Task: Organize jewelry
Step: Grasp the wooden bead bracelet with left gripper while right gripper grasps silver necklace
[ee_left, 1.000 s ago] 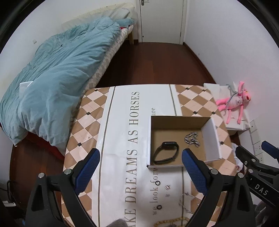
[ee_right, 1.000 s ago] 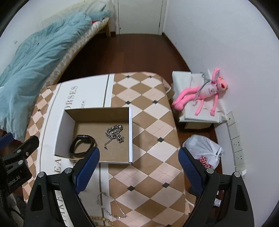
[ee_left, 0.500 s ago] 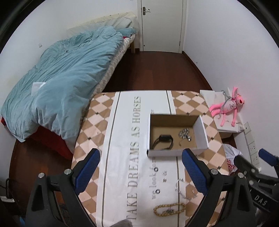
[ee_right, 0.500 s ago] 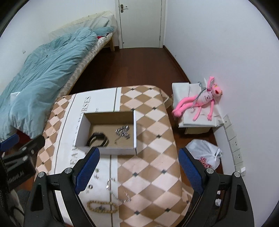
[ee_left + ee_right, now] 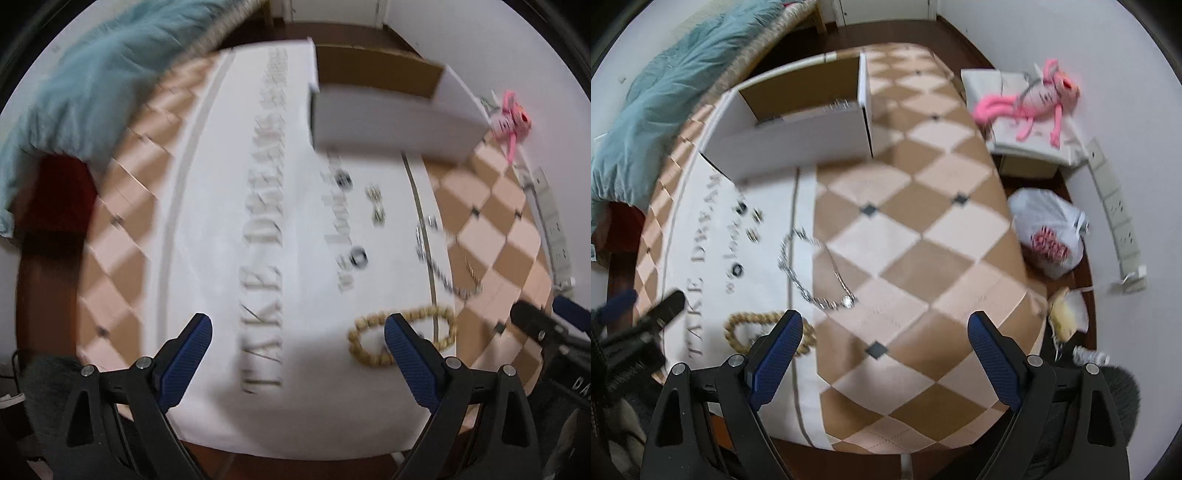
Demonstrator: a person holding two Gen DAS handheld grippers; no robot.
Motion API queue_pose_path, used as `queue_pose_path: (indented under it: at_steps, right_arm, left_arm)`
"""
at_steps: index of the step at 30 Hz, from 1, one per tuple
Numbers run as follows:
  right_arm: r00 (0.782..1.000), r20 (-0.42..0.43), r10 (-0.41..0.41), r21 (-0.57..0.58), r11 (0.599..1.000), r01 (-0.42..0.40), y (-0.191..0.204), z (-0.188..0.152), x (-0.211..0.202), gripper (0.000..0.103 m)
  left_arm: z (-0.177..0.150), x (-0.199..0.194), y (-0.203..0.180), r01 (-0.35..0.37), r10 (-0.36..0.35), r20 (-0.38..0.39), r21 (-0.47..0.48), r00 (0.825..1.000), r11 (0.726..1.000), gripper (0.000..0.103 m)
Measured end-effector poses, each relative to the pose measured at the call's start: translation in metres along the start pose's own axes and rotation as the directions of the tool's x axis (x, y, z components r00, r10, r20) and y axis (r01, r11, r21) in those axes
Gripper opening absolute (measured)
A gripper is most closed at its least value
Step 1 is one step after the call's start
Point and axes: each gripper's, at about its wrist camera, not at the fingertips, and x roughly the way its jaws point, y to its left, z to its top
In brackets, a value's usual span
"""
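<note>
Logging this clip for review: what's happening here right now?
A person holds two grippers, both open and empty, low over a table. The left gripper is near the beaded bracelet; the right gripper is near the silver chain necklace. Rings and earrings lie loose in front of the cardboard box. Nothing is grasped yet.

- Left gripper [image 5: 297,341], fingers [image 5: 186,354] spread wide, above the worktop [image 5: 122,236].
- Beaded bracelet [image 5: 402,334] beside the right finger.
- White cardboard box [image 5: 391,118] farther back.

tan and cream checks everywhere

checked tablecloth [image 5: 923,229] with white lettered strip; white box [image 5: 798,136], brown inside; golden bead bracelet [image 5: 402,336]; pink toy [image 5: 1034,103]; teal duvet [image 5: 665,96].
</note>
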Motion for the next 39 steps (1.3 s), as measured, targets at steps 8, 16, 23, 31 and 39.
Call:
queue_pose_path:
  at_steps: [8,16,23,31,39]
  right_arm:
    - [1.0,-0.009,-0.004,0.031,1.0,0.004,-0.014,-0.009,0.013,0.091]
    - [1.0,-0.011,0.012,0.04,0.999,-0.011,-0.013,-0.002,0.017,0.079]
    - [0.997,-0.006,0.083,0.01,0.997,-0.083,0.006,0.006,0.026,0.071]
    - [0.999,0.027,0.026,-0.216,0.976,-0.02,0.06,-0.005,0.039,0.071]
    - [0.997,0.073,0.014,-0.278,0.961,0.007,0.068,-0.014,0.049,0.011]
  left_arm:
    - [-0.009,0.023,-0.025,0.031,-0.03,-0.027,0.049,0.999,0.998,0.058]
    - [-0.004,0.017,-0.032,0.082,-0.083,0.01,0.067,0.997,0.994,0.007]
    - [0.002,0.003,-0.002,0.032,-0.034,0.065,0.039,0.997,0.999,0.007]
    - [0.005,0.006,0.021,0.0,-0.002,0.073,0.019,0.997,1.0,0.007]
    - [0.005,0.006,0.022,0.016,-0.018,0.075,0.028,0.997,0.999,0.007]
